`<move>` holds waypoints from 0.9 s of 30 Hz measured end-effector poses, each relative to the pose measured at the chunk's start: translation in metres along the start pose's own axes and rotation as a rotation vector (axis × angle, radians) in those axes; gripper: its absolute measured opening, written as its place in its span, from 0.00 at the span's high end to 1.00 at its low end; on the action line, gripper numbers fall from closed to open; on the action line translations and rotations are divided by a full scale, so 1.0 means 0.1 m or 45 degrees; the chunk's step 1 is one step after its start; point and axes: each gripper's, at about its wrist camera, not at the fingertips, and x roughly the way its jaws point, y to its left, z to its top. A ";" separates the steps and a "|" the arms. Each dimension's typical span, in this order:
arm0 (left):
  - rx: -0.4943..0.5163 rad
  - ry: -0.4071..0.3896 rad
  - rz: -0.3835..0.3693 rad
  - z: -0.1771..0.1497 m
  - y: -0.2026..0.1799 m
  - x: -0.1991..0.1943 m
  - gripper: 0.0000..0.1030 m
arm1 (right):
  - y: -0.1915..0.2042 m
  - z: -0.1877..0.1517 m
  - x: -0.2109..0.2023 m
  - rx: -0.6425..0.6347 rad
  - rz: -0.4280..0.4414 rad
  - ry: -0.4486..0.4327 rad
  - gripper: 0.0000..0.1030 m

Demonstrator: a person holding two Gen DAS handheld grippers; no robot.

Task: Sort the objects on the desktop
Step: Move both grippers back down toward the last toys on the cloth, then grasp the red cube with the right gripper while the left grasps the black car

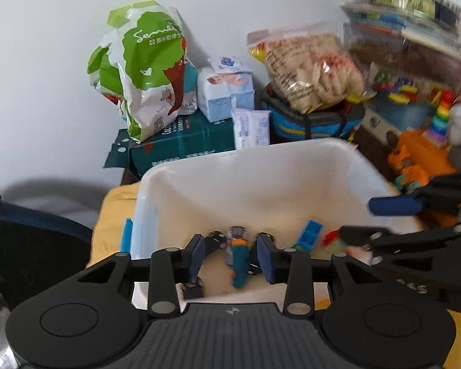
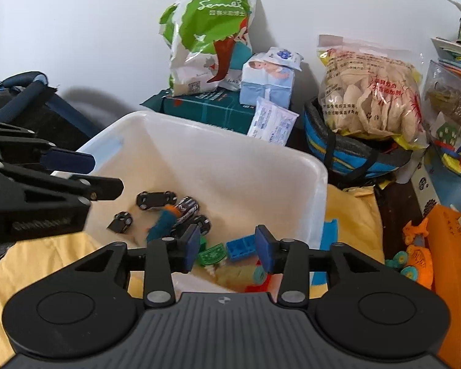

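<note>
Even, soft indoor light; white wall [image 1: 61,61] bright, no glare; soft grey shadow on wall beside green bag [image 2: 209,30]; strong fisheye bending and dark corners; left view motion-blurred, worst at right edge; right view sharper.

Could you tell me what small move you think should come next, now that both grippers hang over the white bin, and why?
Probably lift the left gripper and right gripper back out of the white bin. Both stand open with nothing pressed between the pads; the teal toy and blue brick already lie inside. The orange toy beside the bin looks like the next pick.
</note>
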 end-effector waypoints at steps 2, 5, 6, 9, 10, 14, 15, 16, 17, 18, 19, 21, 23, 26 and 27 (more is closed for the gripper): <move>-0.022 -0.014 -0.034 -0.07 -0.01 -0.14 0.57 | 0.00 -0.05 -0.08 -0.018 0.002 -0.021 0.47; -0.044 -0.005 -0.059 -0.24 -0.06 -0.28 0.54 | -0.02 -0.17 -0.27 -0.025 0.009 -0.050 0.46; -0.046 0.004 -0.064 -0.31 -0.09 -0.30 0.53 | -0.03 -0.23 -0.33 -0.015 0.012 -0.057 0.46; -0.038 0.040 -0.048 -0.54 -0.21 -0.28 0.51 | -0.07 -0.47 -0.48 0.027 0.020 -0.075 0.44; -0.040 0.064 -0.049 -0.62 -0.26 -0.24 0.50 | -0.07 -0.57 -0.51 0.024 0.027 -0.082 0.44; -0.147 0.191 -0.110 -0.86 -0.40 0.04 0.50 | -0.02 -0.95 -0.46 0.000 0.031 -0.026 0.44; -0.162 0.216 -0.124 -0.90 -0.45 0.13 0.51 | -0.02 -1.03 -0.43 0.008 0.036 -0.001 0.44; -0.157 0.231 -0.125 -0.92 -0.52 0.22 0.51 | -0.01 -1.11 -0.39 0.016 0.043 0.022 0.46; -0.143 0.243 -0.115 -0.94 -0.58 0.31 0.51 | 0.00 -1.17 -0.37 0.018 0.052 0.039 0.47; -0.129 0.262 -0.110 -0.95 -0.63 0.42 0.51 | 0.01 -1.22 -0.34 0.015 0.057 0.053 0.47; -0.122 0.282 -0.113 -0.97 -0.67 0.51 0.51 | 0.02 -1.26 -0.33 0.011 0.055 0.067 0.47; -0.106 0.316 -0.100 -0.98 -0.73 0.69 0.54 | 0.04 -1.32 -0.31 0.009 0.047 0.080 0.47; -0.087 0.325 -0.090 -1.00 -0.72 0.81 0.70 | 0.03 -1.34 -0.30 0.012 0.046 0.083 0.47; -0.072 0.318 -0.092 -1.01 -0.57 0.83 0.77 | 0.05 -1.31 -0.26 -0.012 0.040 0.078 0.47; -0.075 0.323 -0.102 -1.02 -0.49 0.81 0.79 | 0.06 -1.29 -0.23 -0.018 0.040 0.077 0.47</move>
